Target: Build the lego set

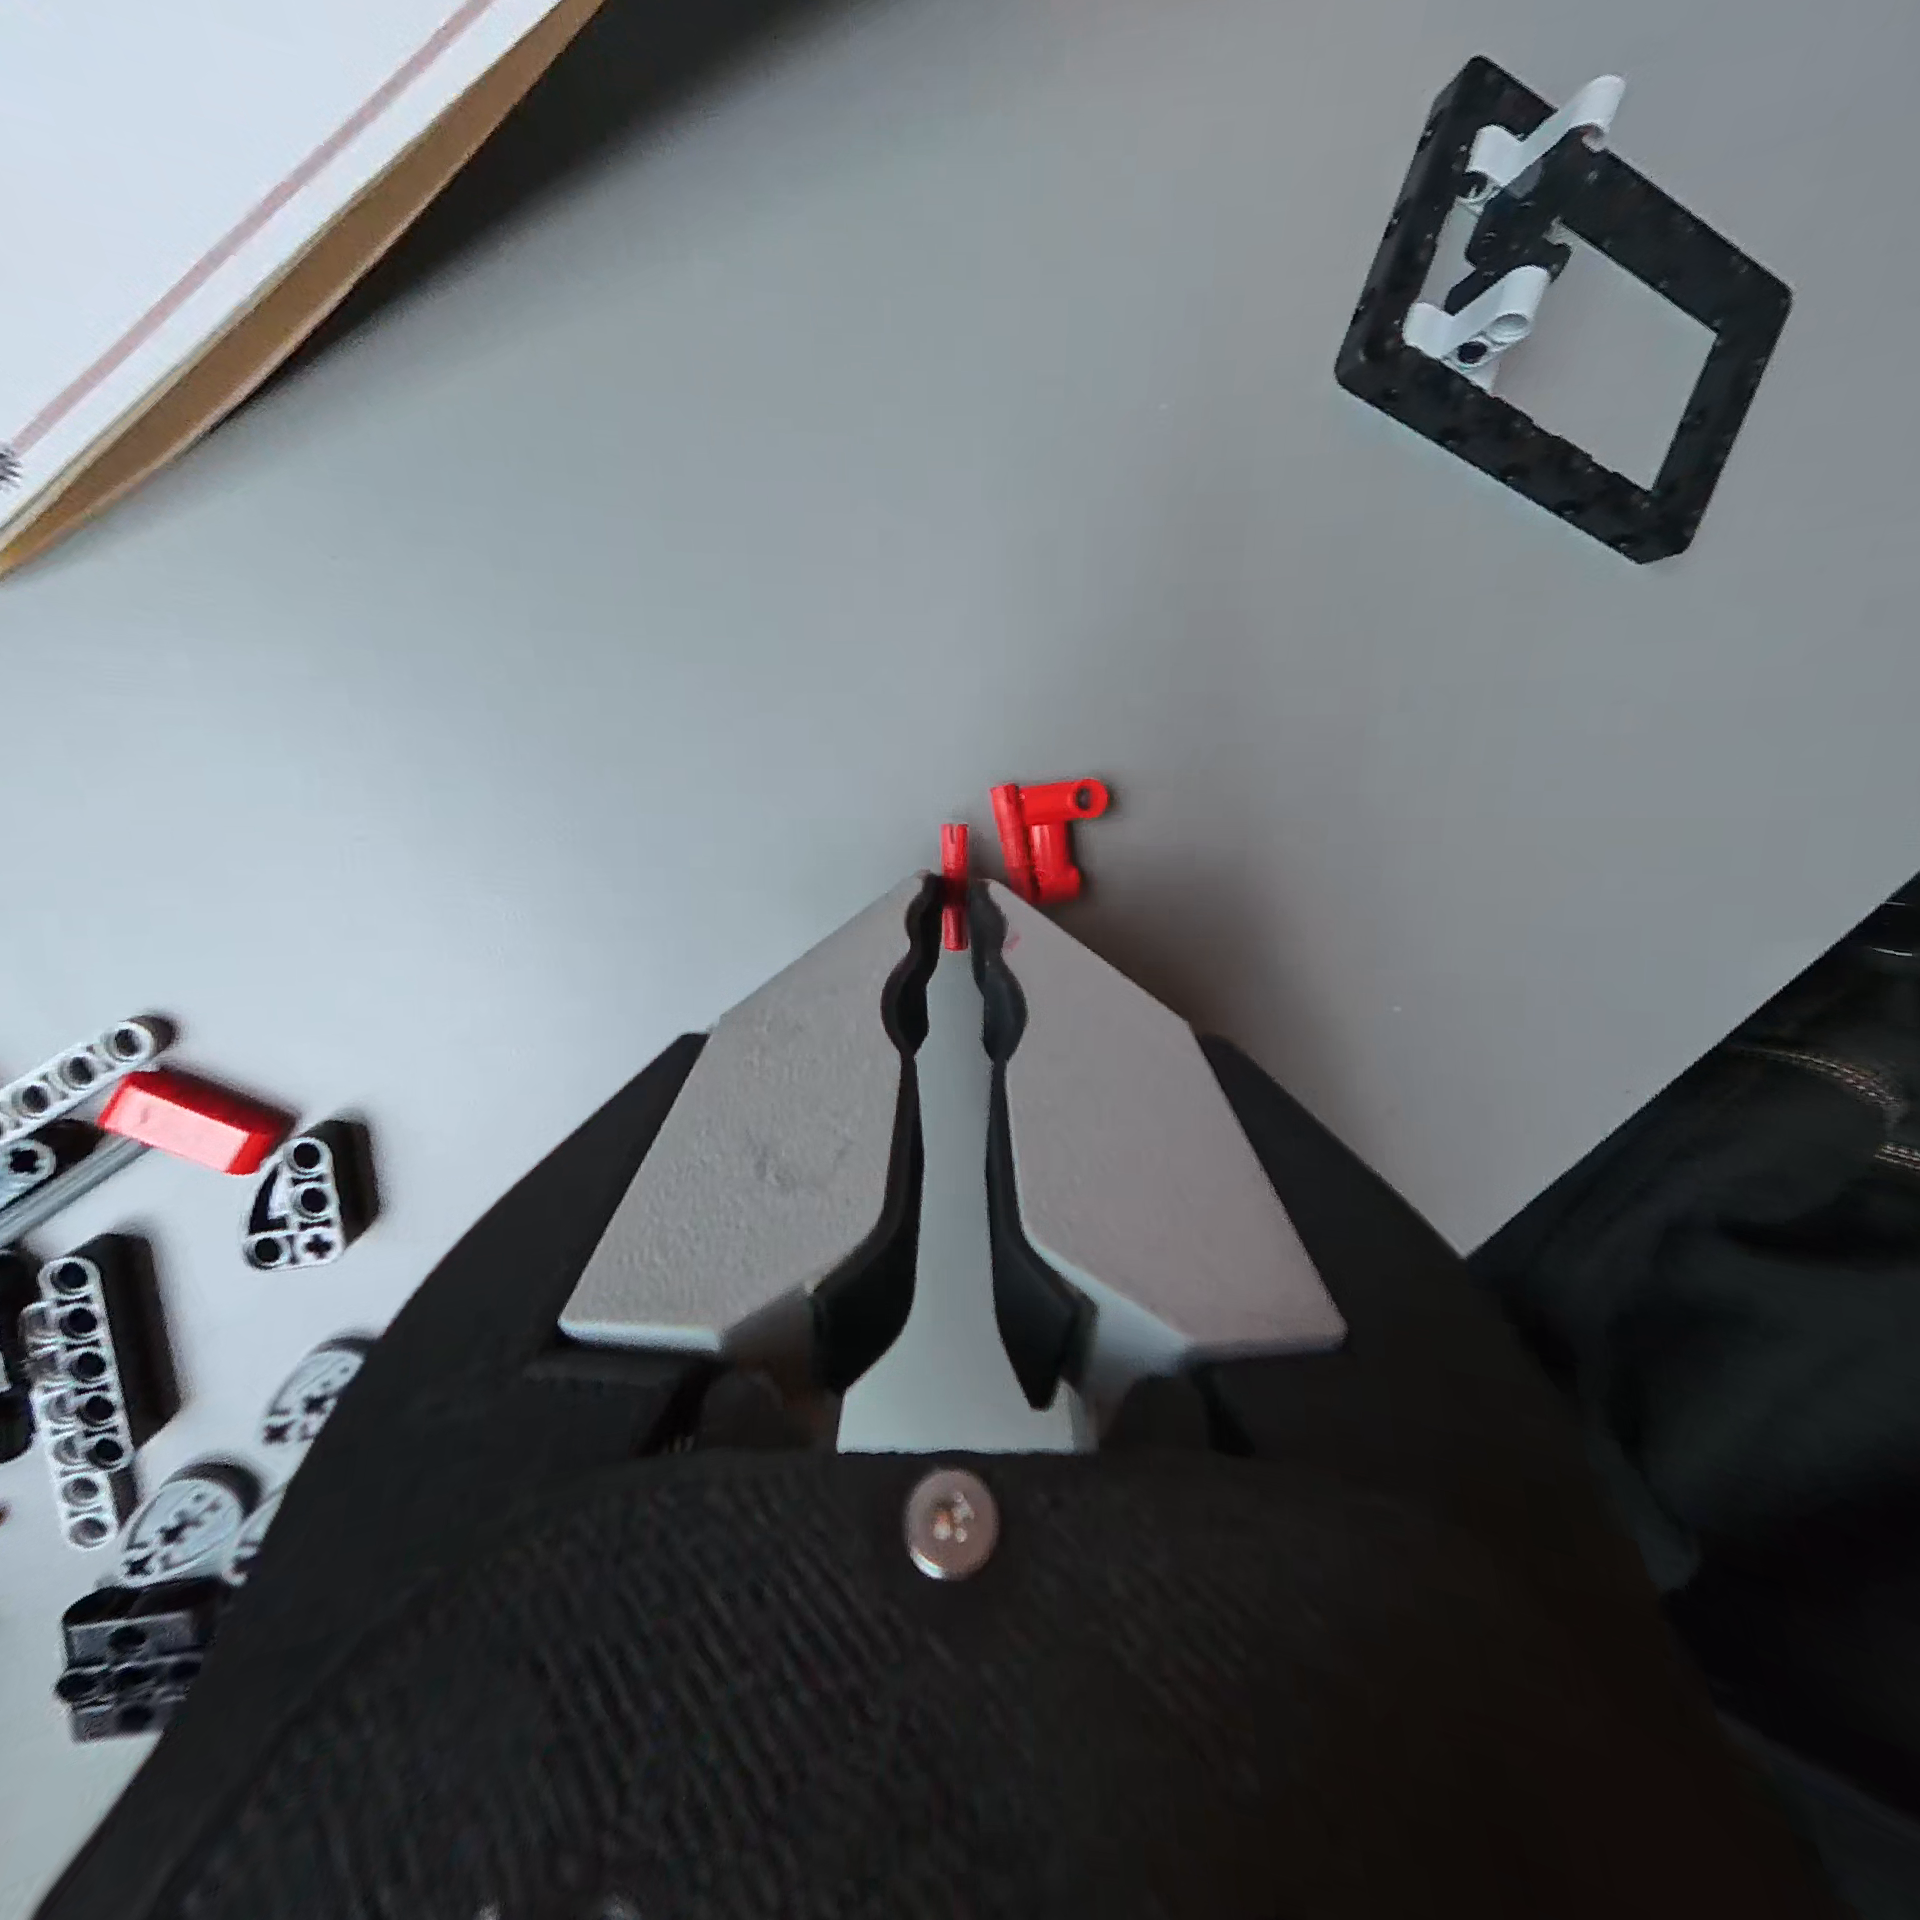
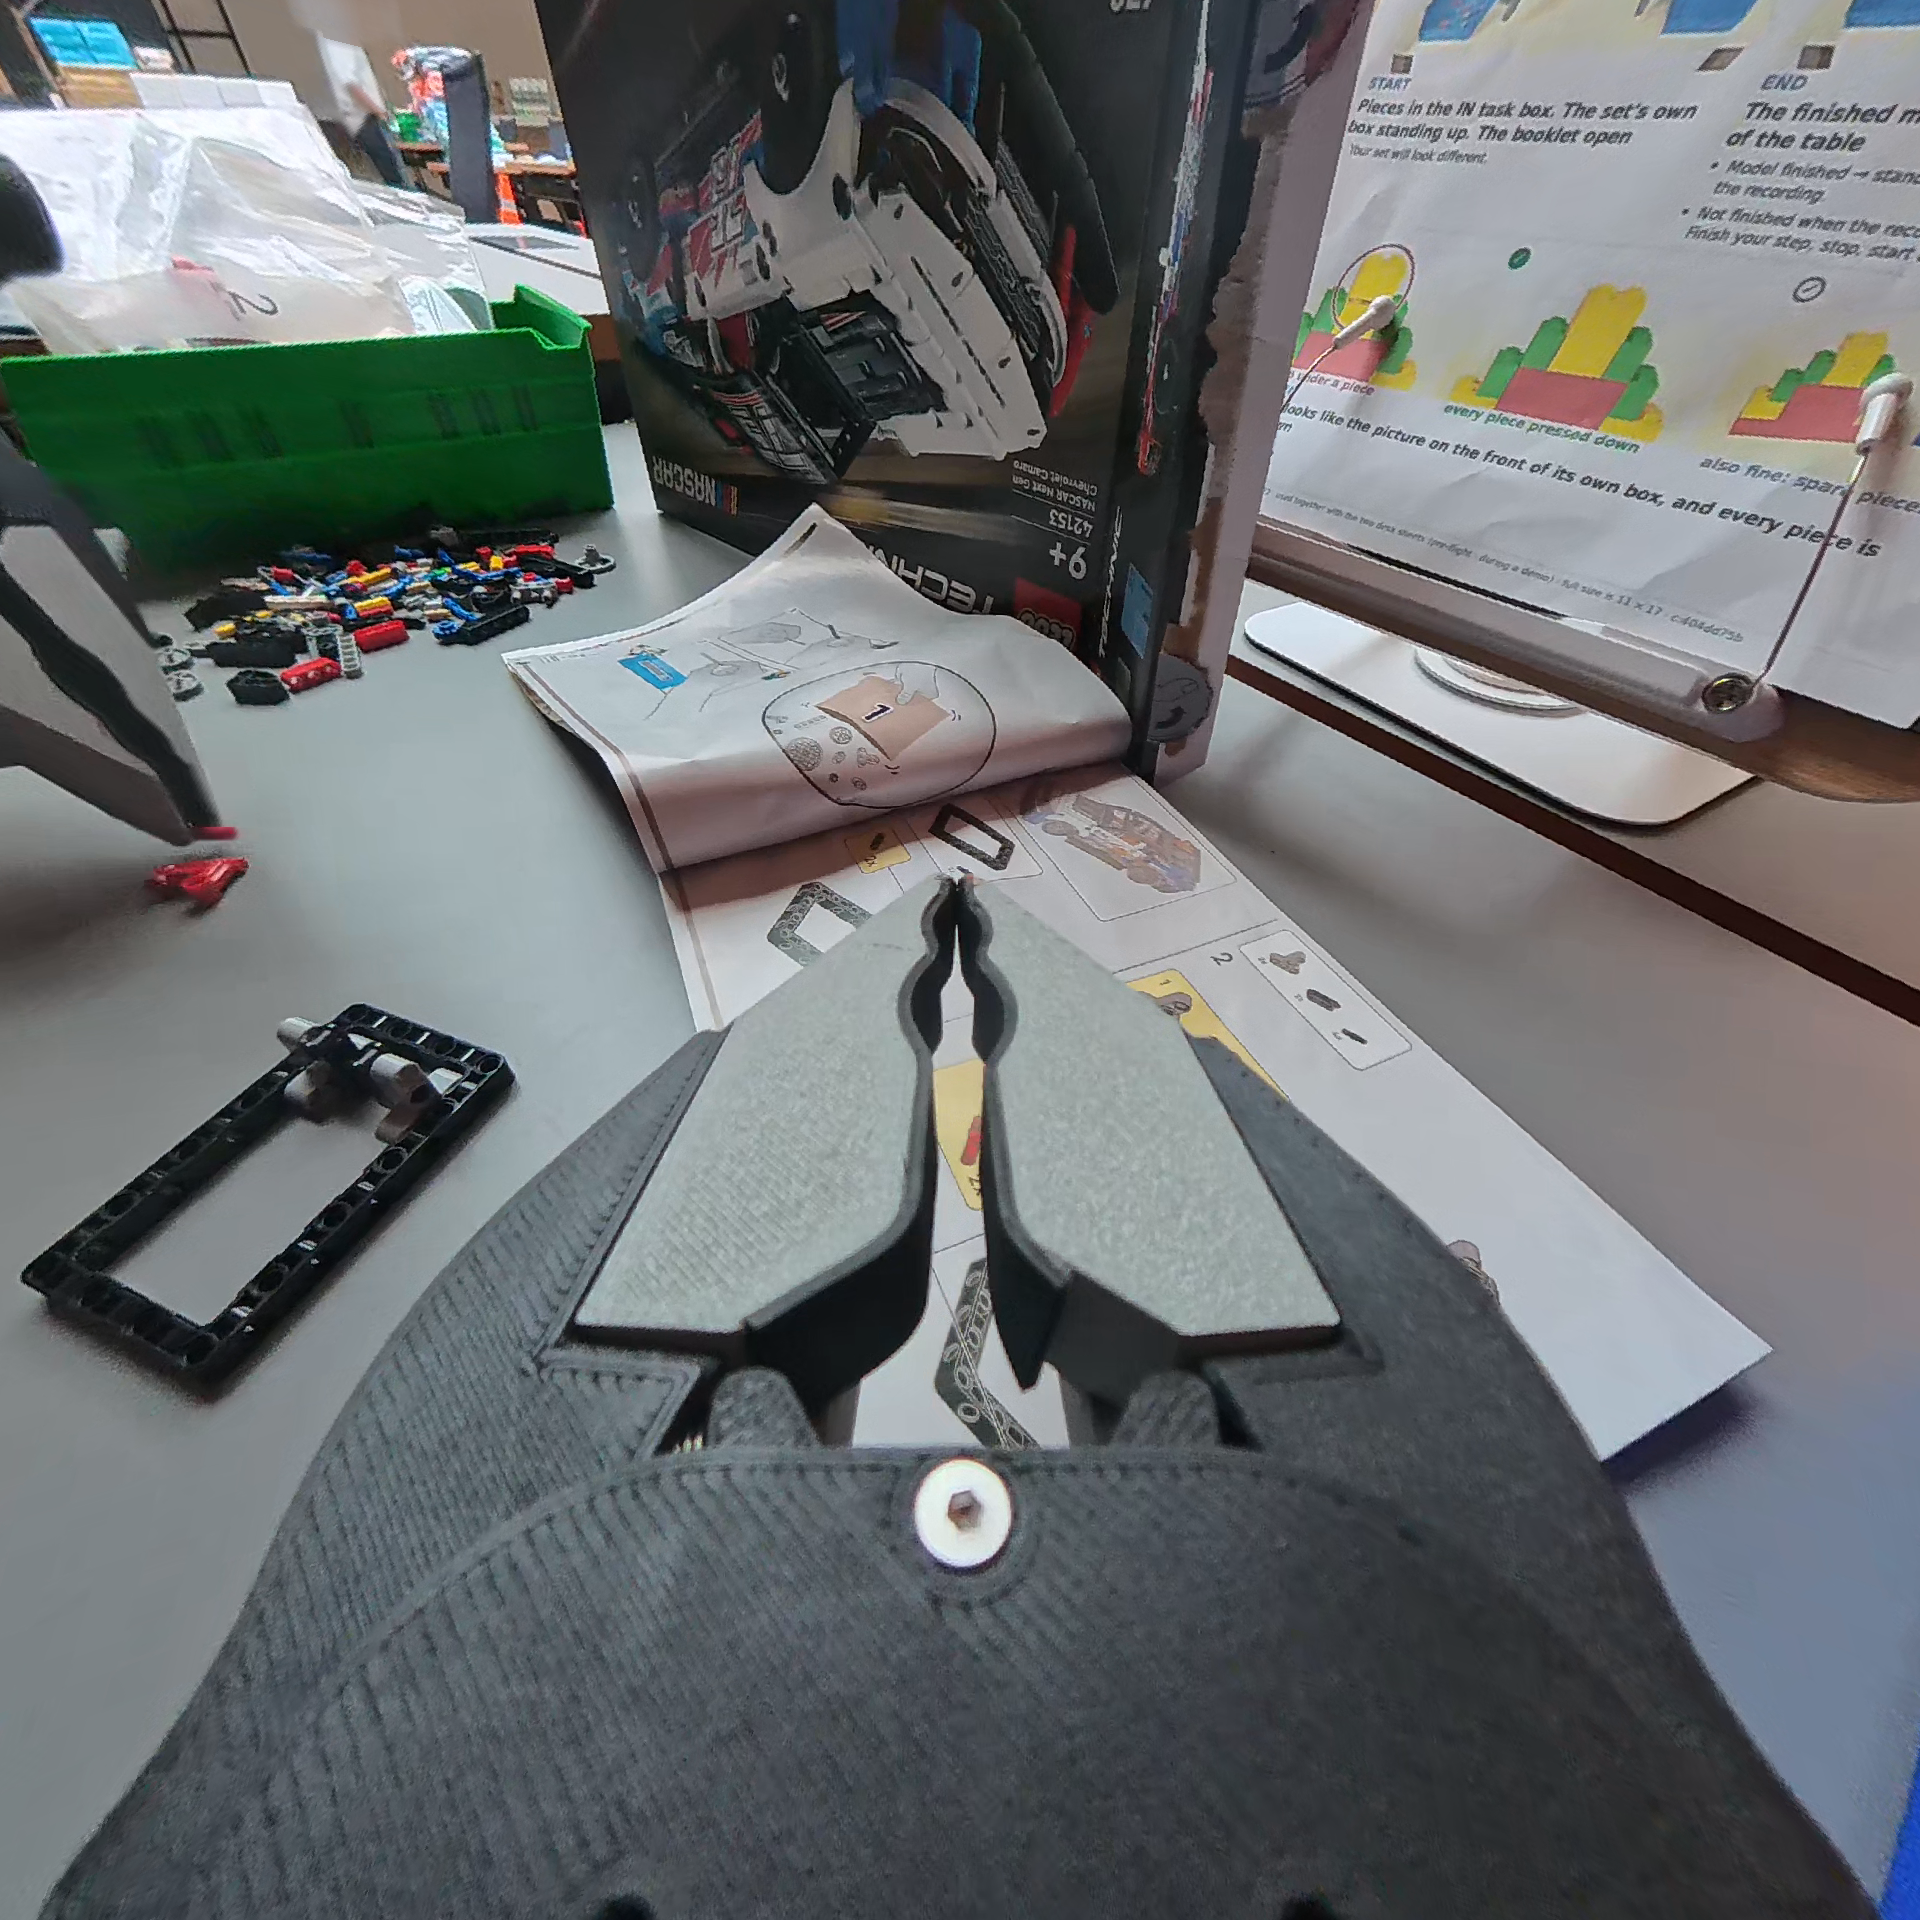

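The little red pin [image 1: 955,883] was pinched in my left tongs [image 1: 957,889], right down by the grey desk [image 1: 727,623], with a red connector piece [image 1: 1042,836] lying just beside it. The black frame [image 2: 260,1184] sat well apart. My right tongs [image 2: 961,885] were clenched on nothing, hanging over the open booklet [image 2: 831,707].

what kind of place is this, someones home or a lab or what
Probably a shared work hall set up for recorded building sessions, not a home. A printed procedure sheet stands on an easel at the grey table, loose pieces come from a green bin, and more stocked tables fill the background.
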Demonstrator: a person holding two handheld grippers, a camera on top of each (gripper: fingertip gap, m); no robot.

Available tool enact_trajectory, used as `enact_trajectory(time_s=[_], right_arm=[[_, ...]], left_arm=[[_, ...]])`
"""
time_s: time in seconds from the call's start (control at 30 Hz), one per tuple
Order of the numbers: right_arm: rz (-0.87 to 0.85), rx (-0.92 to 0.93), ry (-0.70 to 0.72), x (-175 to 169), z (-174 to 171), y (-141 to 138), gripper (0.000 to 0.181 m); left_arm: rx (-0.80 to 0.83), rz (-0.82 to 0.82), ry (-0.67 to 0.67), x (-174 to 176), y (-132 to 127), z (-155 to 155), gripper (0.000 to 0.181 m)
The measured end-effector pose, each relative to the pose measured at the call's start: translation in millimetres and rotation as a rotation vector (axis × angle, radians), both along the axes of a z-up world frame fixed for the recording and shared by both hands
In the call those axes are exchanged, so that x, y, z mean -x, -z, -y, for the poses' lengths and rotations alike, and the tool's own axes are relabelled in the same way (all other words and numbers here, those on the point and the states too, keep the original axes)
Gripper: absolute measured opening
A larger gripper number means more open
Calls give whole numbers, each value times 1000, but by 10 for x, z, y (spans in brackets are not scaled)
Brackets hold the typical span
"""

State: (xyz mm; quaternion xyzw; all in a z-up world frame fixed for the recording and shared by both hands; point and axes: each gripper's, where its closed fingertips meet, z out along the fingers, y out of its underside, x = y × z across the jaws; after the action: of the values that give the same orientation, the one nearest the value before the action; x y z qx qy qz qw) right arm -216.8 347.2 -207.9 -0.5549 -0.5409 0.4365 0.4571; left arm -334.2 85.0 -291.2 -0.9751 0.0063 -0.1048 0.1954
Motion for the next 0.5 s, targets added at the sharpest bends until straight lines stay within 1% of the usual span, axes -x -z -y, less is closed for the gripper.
enact_trajectory(time_s=[0.1, 0.2, 0.27, 0.37, 0.5], right_arm=[[3, -10, -4, 6, 19, 1, 0], [3, -10, -4, 5, 20, 1, 0], [2, -9, -2, 2, 17, 1, 0], [1, -8, -2, 1, 15, 0, 0], [4, -10, -3, 3, 18, 5, 0]], left_arm=[[1, 34, 10, -94, 30, 25, 3], [-5, 44, -3, -99, 30, 27, 3], [-6, 55, -5, -104, 20, 39, 6], [-16, 75, 0, -135, -30, 48, 7], [-32, 48, 5, -64, -117, 61, 8]])
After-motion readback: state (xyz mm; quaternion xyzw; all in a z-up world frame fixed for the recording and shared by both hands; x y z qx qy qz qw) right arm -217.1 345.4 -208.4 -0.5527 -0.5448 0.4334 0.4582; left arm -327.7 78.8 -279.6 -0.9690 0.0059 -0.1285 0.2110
